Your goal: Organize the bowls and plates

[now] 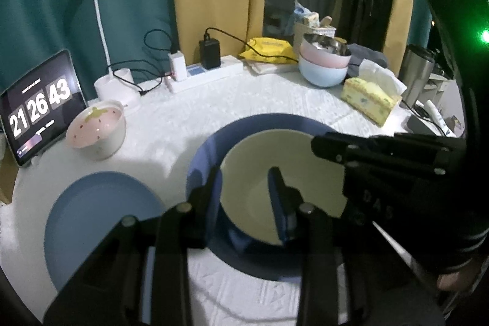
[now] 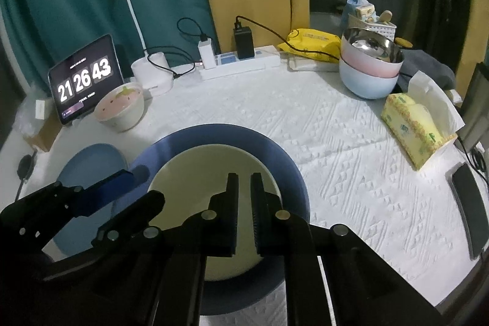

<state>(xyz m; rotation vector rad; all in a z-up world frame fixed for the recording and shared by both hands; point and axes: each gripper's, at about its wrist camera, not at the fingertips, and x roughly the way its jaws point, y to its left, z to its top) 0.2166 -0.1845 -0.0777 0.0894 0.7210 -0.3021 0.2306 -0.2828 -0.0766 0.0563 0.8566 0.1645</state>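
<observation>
A cream bowl [image 1: 275, 173] sits on a dark blue plate [image 1: 201, 161] on the white cloth. My left gripper [image 1: 246, 191] is open and straddles the bowl's left rim, one finger outside it and one inside. My right gripper [image 2: 244, 200] hangs over the cream bowl [image 2: 195, 173], jaws nearly closed with a narrow gap and nothing between them; it also shows from the side in the left wrist view [image 1: 360, 152]. A light blue plate [image 1: 101, 219] lies to the left. A strawberry bowl [image 1: 96, 130] stands far left. Stacked blue, pink and steel bowls [image 1: 324, 60] stand at the back right.
A tablet clock [image 1: 36, 106], a desk lamp [image 1: 116, 81] and a power strip with chargers [image 1: 204, 72] line the back. A tissue box [image 1: 369, 97] and a steel tumbler [image 1: 415, 72] stand on the right. A phone [image 2: 467, 203] lies at the right edge.
</observation>
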